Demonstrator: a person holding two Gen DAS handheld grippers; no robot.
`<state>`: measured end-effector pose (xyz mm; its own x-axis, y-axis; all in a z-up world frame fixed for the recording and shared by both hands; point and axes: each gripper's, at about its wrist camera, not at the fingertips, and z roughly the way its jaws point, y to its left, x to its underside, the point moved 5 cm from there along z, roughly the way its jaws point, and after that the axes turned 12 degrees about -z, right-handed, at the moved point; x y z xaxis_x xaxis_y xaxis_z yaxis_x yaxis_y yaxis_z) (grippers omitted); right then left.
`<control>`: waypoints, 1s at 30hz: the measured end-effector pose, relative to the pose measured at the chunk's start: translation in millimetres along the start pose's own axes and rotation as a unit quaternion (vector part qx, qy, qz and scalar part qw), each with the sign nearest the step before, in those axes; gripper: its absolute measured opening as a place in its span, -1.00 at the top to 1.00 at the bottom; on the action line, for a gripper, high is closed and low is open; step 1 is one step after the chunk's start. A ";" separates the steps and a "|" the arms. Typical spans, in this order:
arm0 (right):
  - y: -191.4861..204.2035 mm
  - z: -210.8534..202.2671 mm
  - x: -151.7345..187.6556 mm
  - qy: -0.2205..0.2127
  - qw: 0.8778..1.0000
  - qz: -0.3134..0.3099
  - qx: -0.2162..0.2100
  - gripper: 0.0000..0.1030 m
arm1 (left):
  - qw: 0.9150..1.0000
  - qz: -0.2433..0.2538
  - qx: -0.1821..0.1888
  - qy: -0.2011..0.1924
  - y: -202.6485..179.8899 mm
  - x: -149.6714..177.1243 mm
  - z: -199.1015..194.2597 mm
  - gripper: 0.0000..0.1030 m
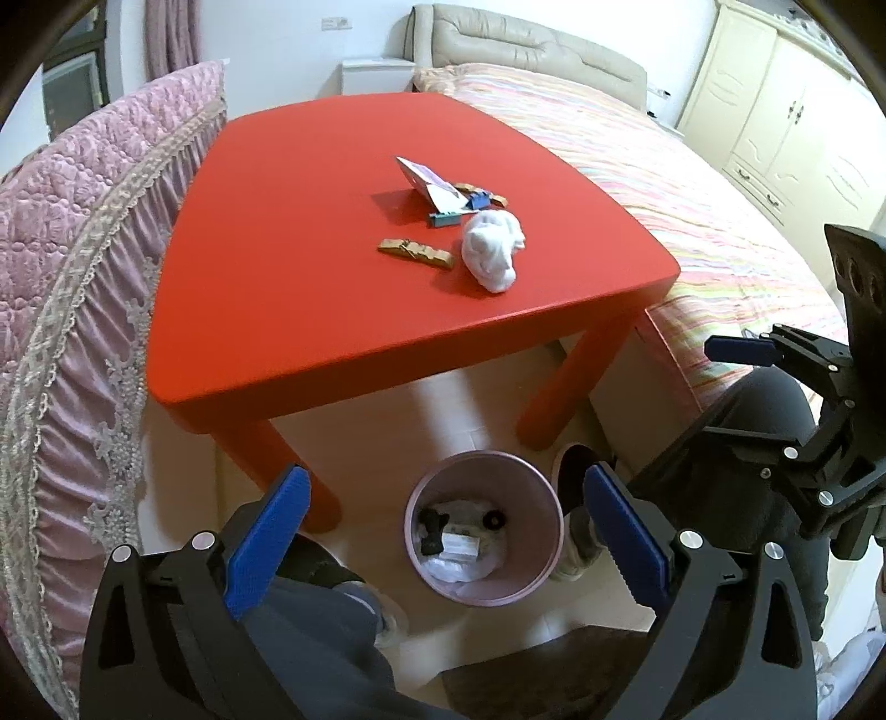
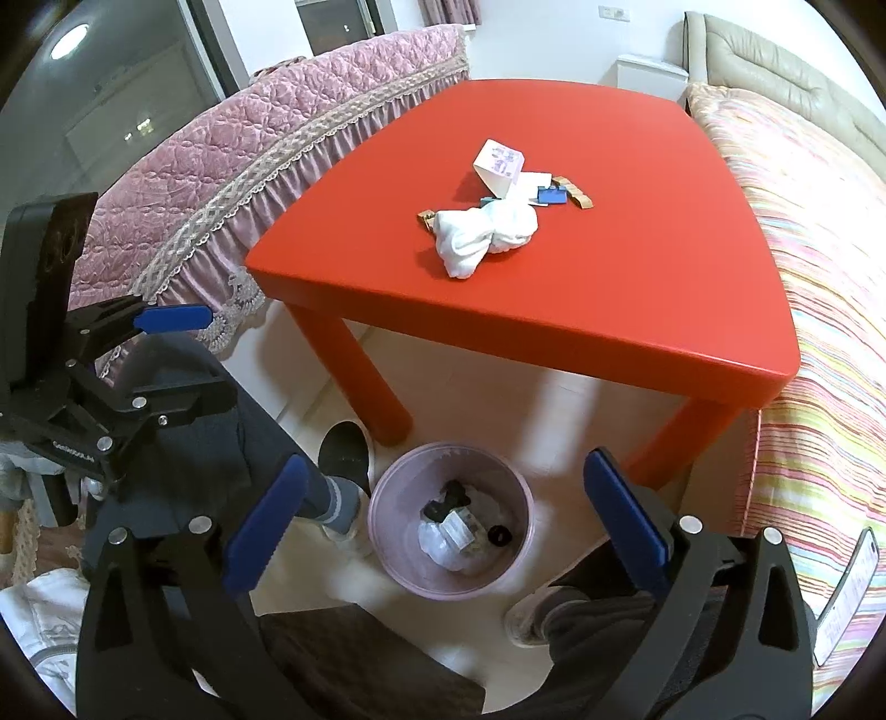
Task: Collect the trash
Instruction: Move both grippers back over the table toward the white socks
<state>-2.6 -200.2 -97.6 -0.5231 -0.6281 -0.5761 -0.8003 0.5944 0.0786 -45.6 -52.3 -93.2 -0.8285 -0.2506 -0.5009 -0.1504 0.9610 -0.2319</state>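
Above the round pink plastic waste bin [image 1: 483, 531] on the floor, left gripper [image 1: 446, 545] and right gripper [image 2: 443, 534] both hang with jaws wide and empty. Between pickups, seemingly: crumpled white tissue wad [image 1: 493, 249], tan wrapper strip [image 1: 415, 253] and torn paper packet [image 1: 426, 180] lie on the red table [image 1: 310, 288]. Next move calls for reaching up to the wad and closing on it.

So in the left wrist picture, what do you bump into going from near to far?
Left gripper → pink trash bin → red table → white crumpled wad → folded paper → beige headboard.
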 end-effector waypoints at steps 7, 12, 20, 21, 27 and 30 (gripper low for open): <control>-4.5 -1.3 -11.5 -0.005 1.000 -0.006 -0.001 -0.91 | 1.000 -0.005 0.000 -0.004 5.0 -11.6 0.0 -0.85; -13.0 -0.2 -32.2 -0.013 1.000 -0.016 -0.005 -0.91 | 1.000 -0.012 0.000 -0.011 12.2 -34.3 1.2 -0.85; -31.7 9.6 -73.4 -0.019 0.999 -0.049 0.000 -0.91 | 1.000 -0.007 0.006 -0.022 18.2 -78.8 6.1 -0.85; -34.1 13.0 -77.5 -0.015 0.998 -0.053 0.001 -0.91 | 1.000 -0.005 0.006 -0.020 18.8 -84.4 8.3 -0.85; -43.5 36.4 -98.0 -0.002 0.997 -0.077 -0.003 -0.91 | 1.000 -0.003 0.000 -0.010 24.9 -107.9 23.5 -0.85; -47.6 52.2 -104.7 0.011 0.996 -0.090 -0.009 -0.91 | 1.000 -0.003 0.006 0.001 27.4 -115.6 31.8 -0.85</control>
<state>105.5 -136.6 -83.4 -0.3763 -0.7347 -0.5645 -0.8871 0.4616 -0.0094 63.2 -0.7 -68.2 -0.8284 -0.2564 -0.4981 -0.1497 0.9581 -0.2443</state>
